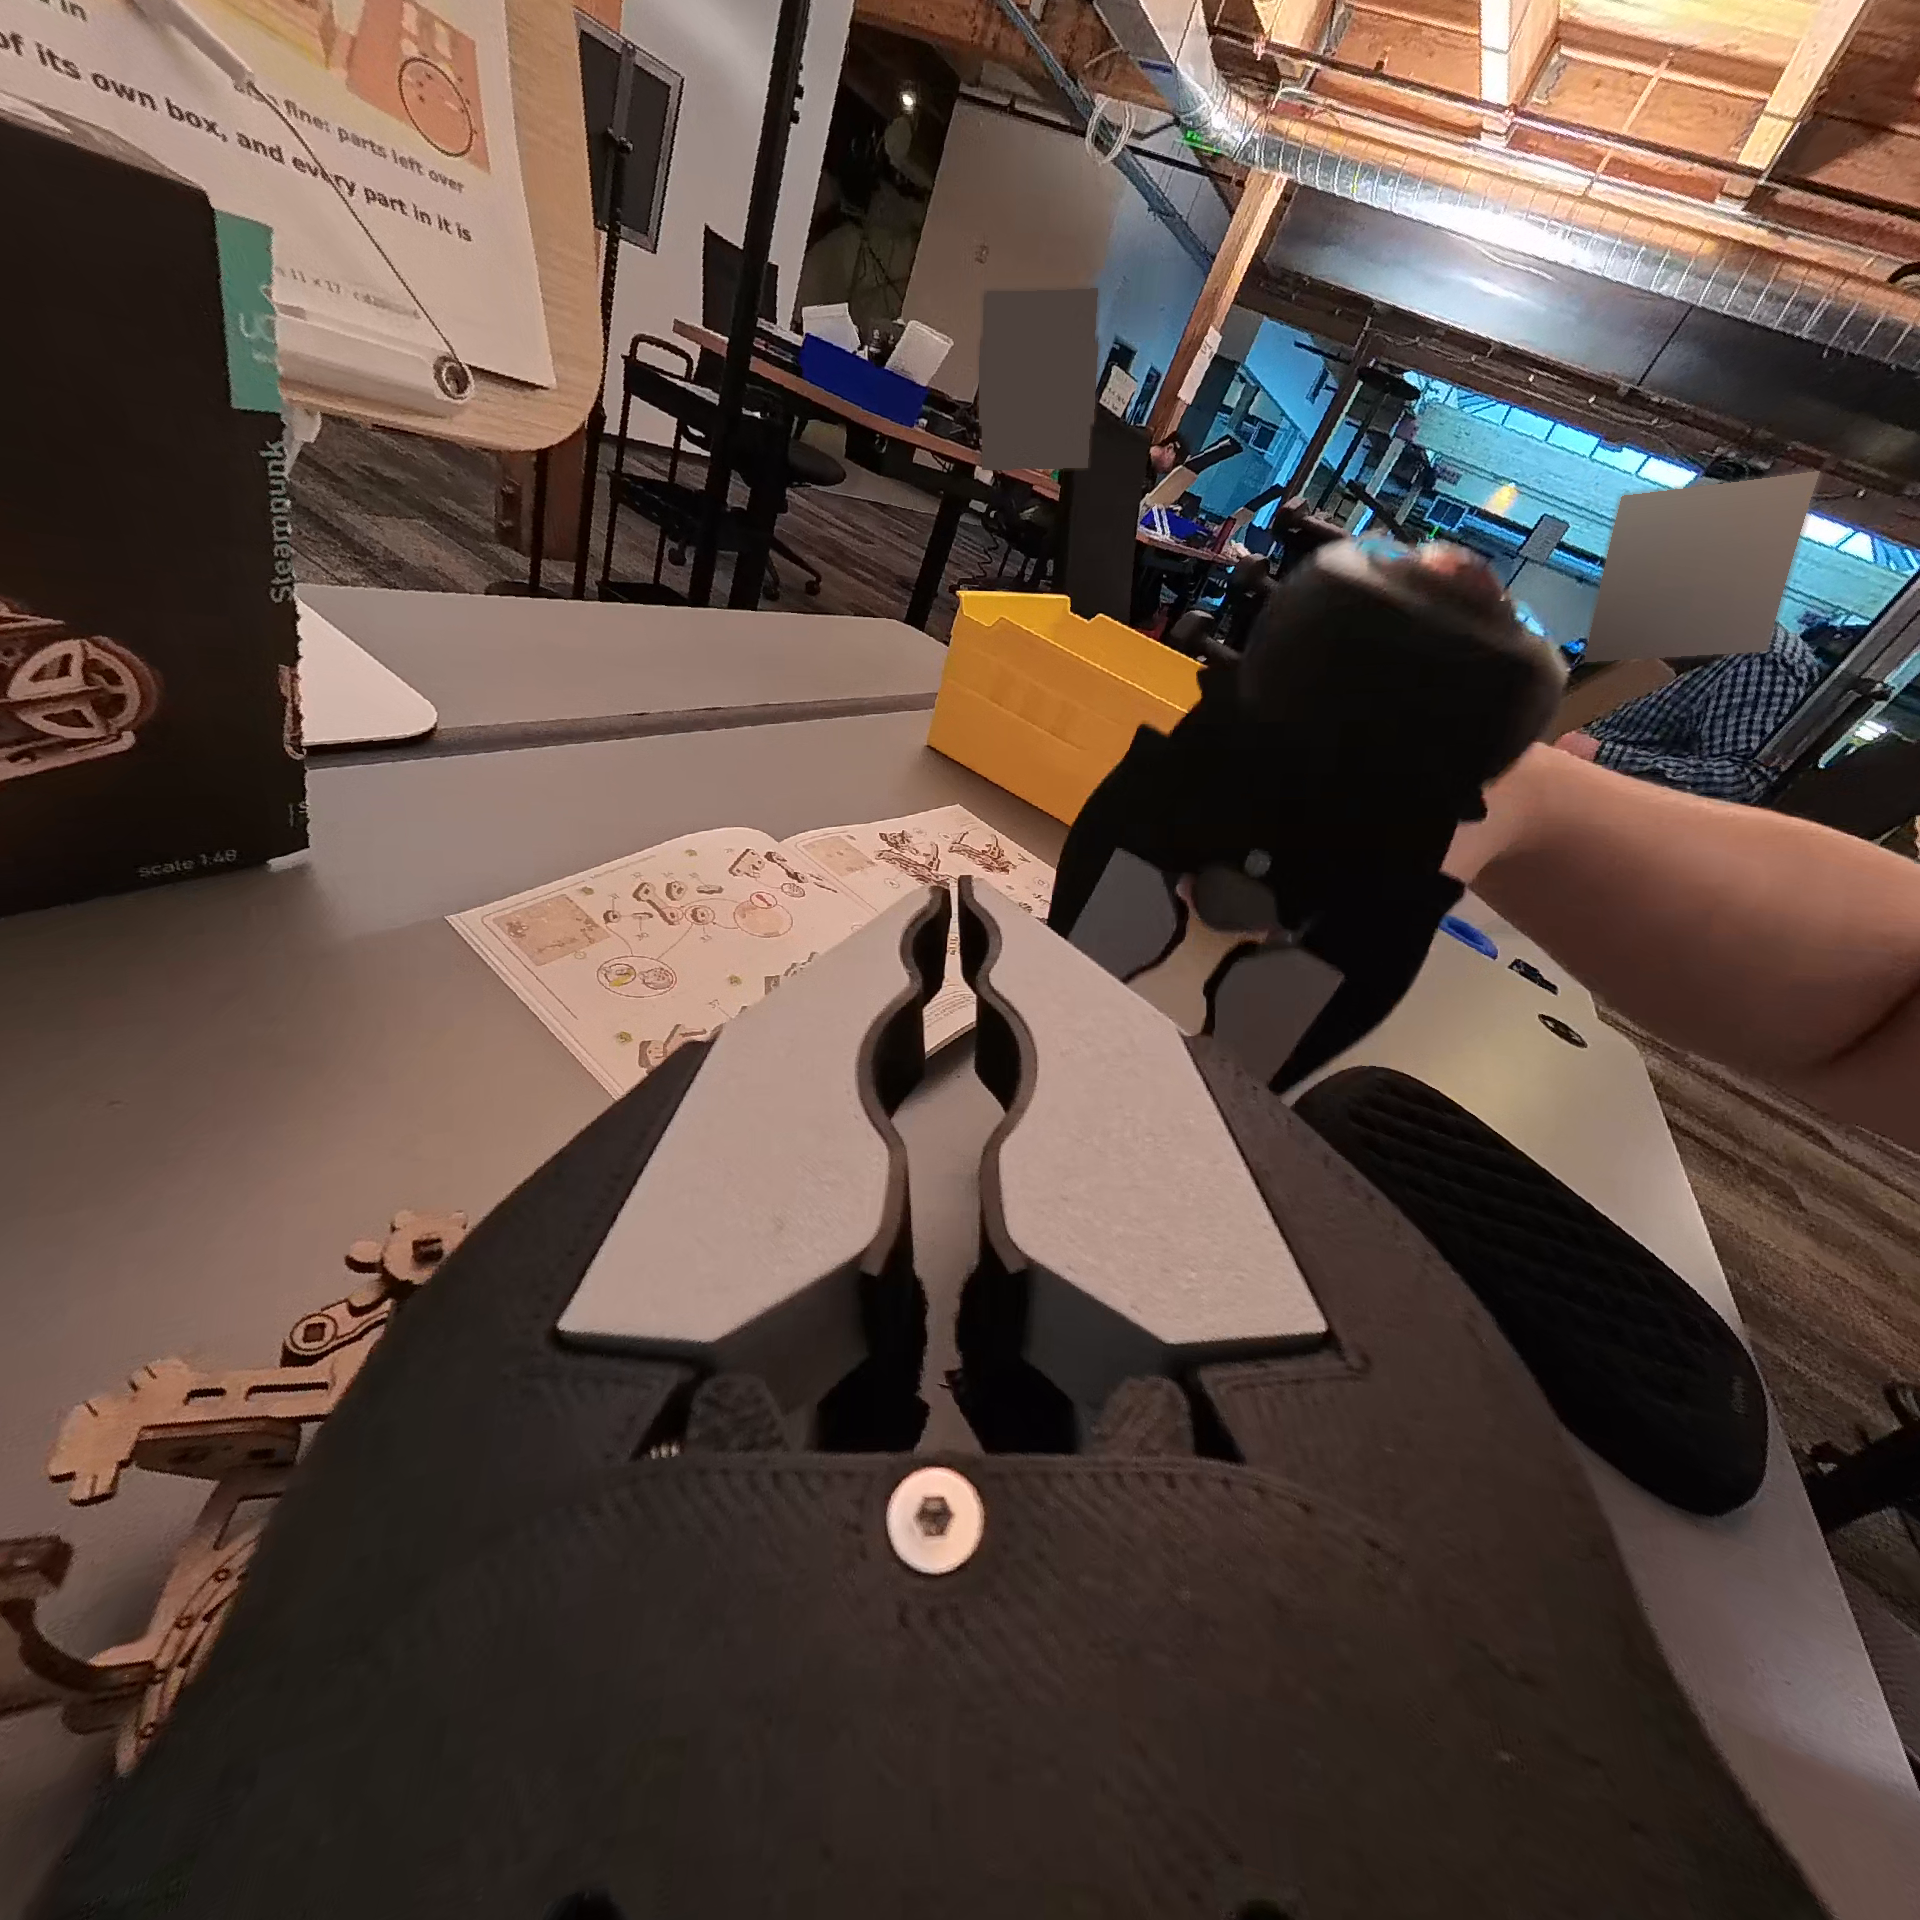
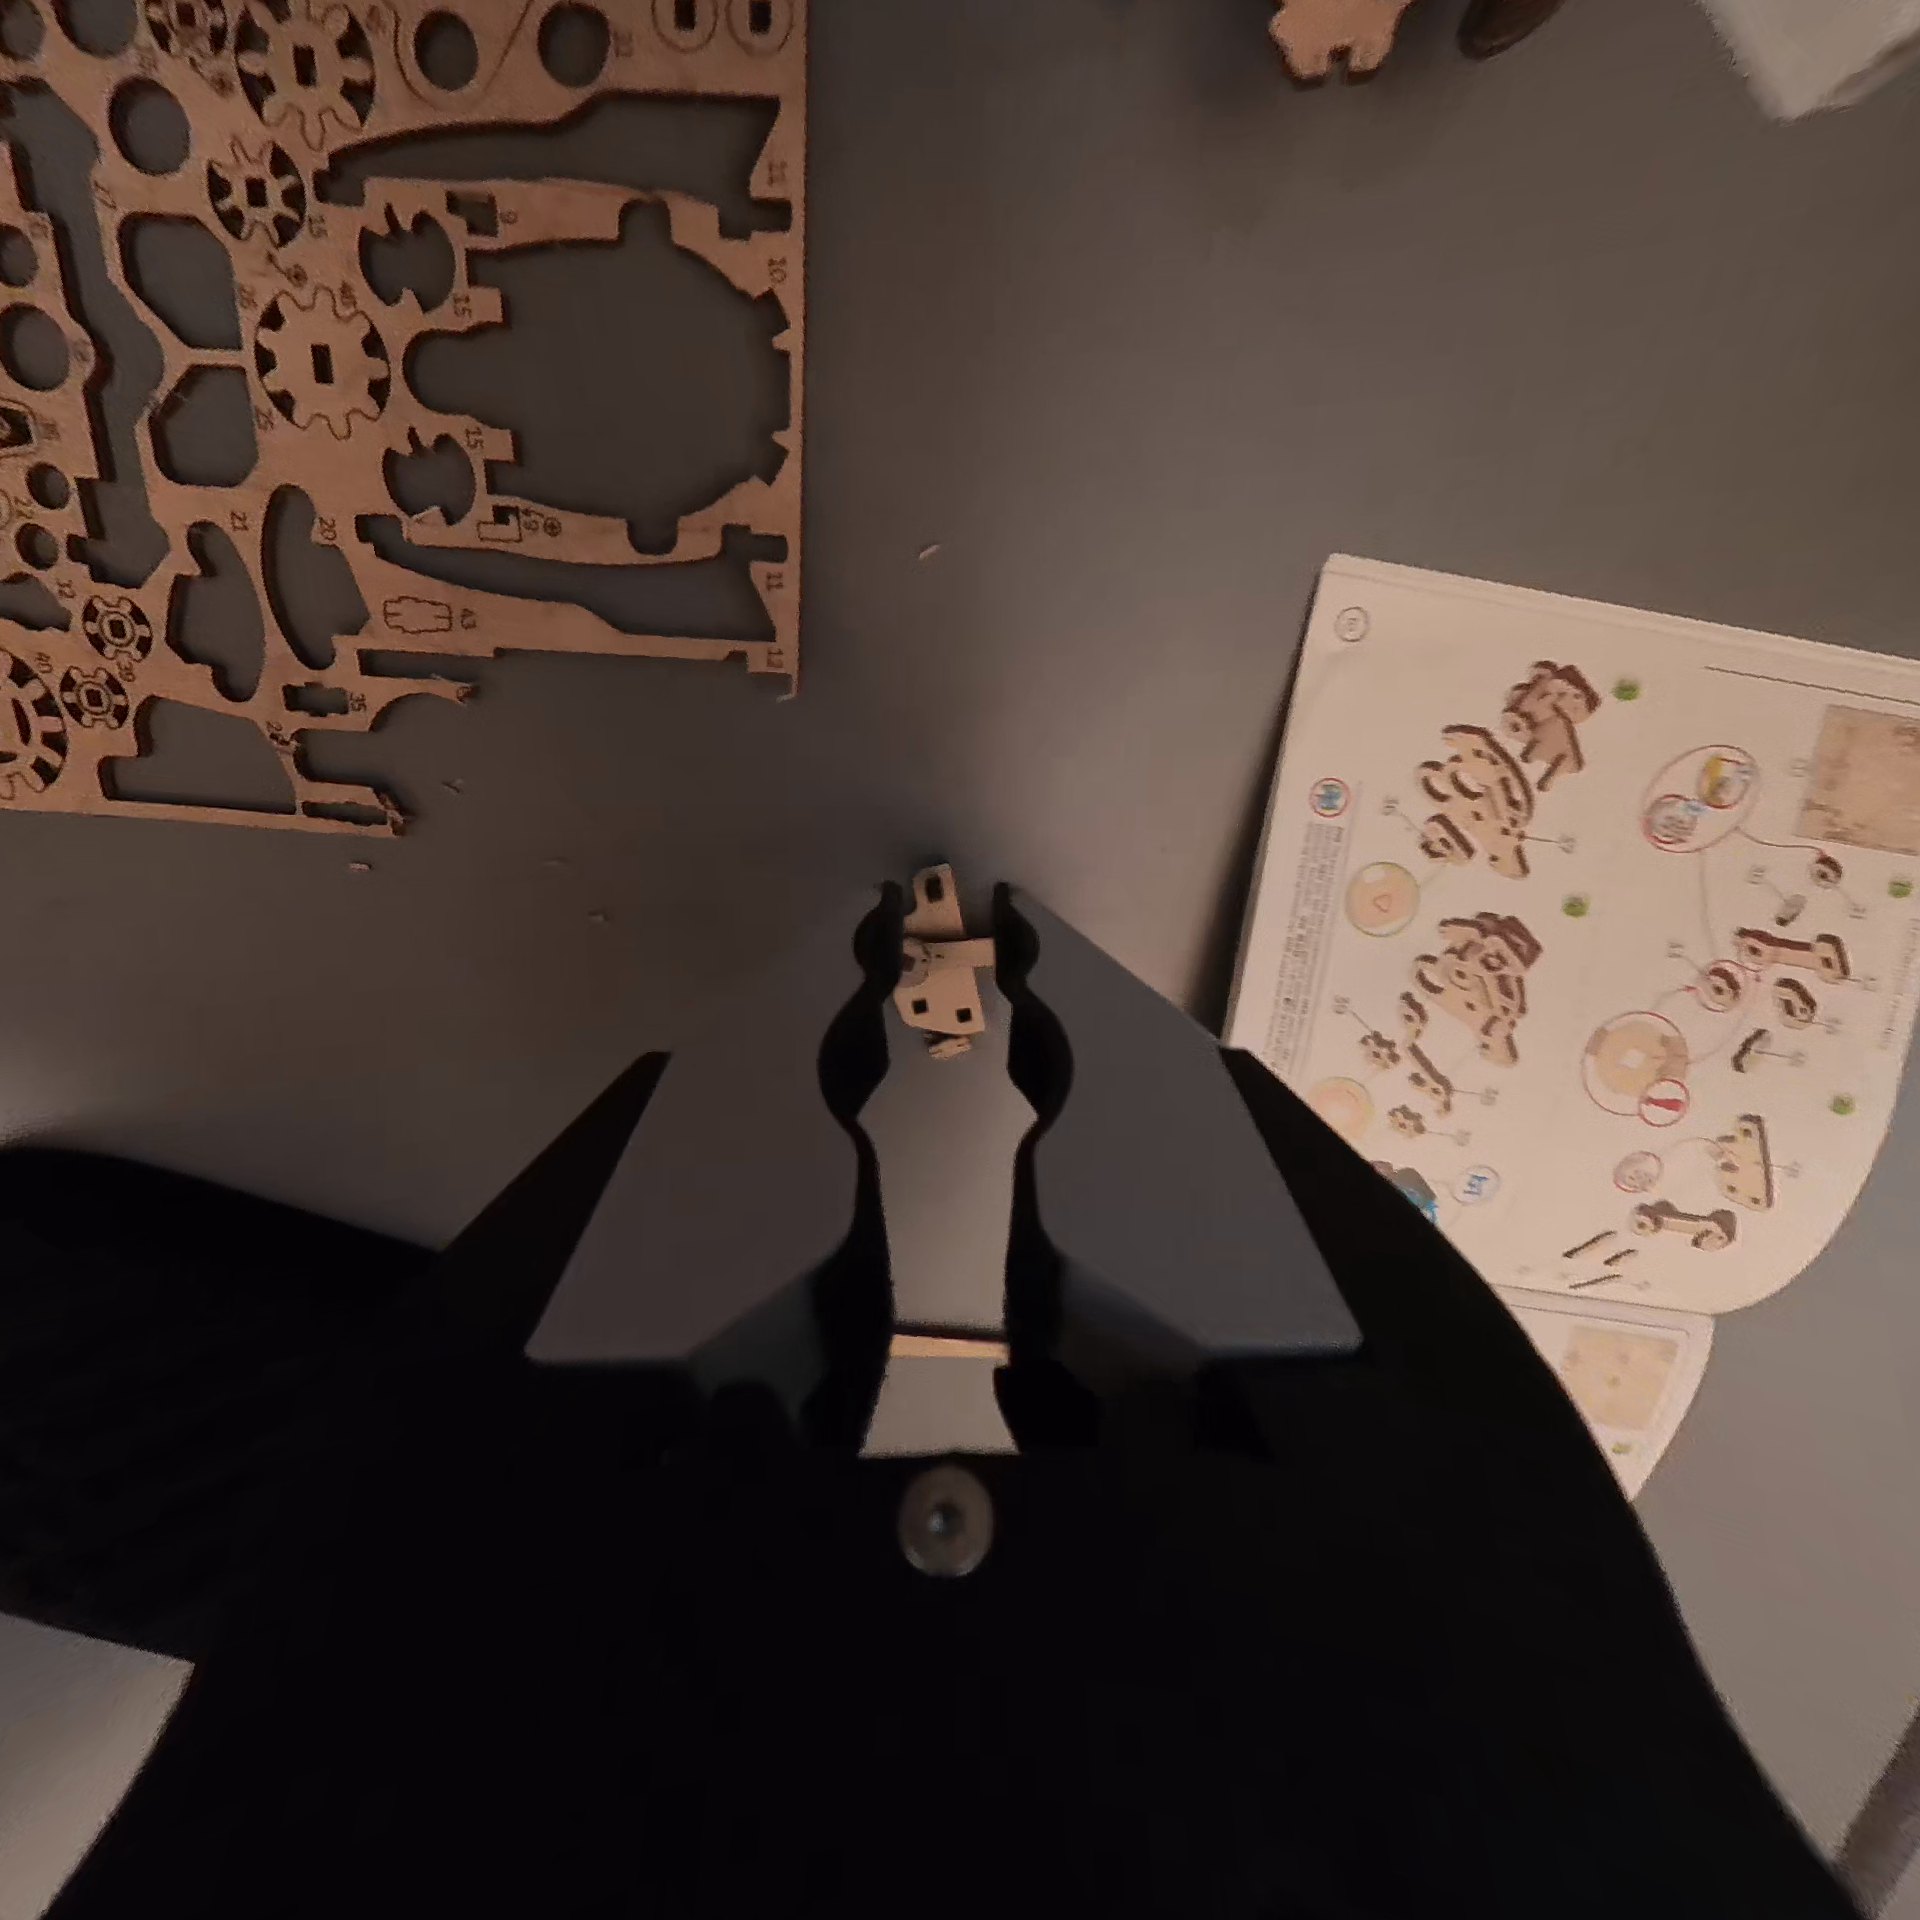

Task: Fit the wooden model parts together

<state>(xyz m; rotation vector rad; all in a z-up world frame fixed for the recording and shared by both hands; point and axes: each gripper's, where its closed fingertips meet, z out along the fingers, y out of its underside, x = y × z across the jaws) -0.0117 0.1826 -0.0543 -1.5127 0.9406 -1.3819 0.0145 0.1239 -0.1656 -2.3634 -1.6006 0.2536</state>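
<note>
R gripper (image 2: 943, 914) is pinching a small wooden sub-assembly (image 2: 938, 977) right at its tips. It's a pale little cluster w/ square slots, sticking out past the tips a bit and hanging over the grey table (image 2: 1091, 416). The grip looks like it's on one edge only, so it could pivot if pushed sideways.

L gripper (image 1: 956, 904) is sitting nearly closed w/ nothing between the tips that I can make out, just a thin gap, pointing out over the open instruction booklet (image 1: 644, 935). R gripper is also showing up in that view, farther off on the right, blurry.

Other stuff: the mostly punched-out wooden sheet (image 2: 416, 416) is lying up-left of the R tips, well apart from the held piece. A bigger partly built wooden frame (image 1: 187, 1434) is lying on the table just beside the L gripper's body, lower left, partly hidden by it. That's prob what the small bit goes into, tho I can't tell which slot from here. Kit box (image 1: 135, 520) is standing at the far left, yellow bin (image 1: 1039, 696) behind the booklet.

Imo to do this step well:
- brace the frame w/ L before pushing anything
- line up tab and slot square, no angle
- press slow and straight, since thin ply tabs snap easily
- regrip deeper if the piece starts to rotate
</note>
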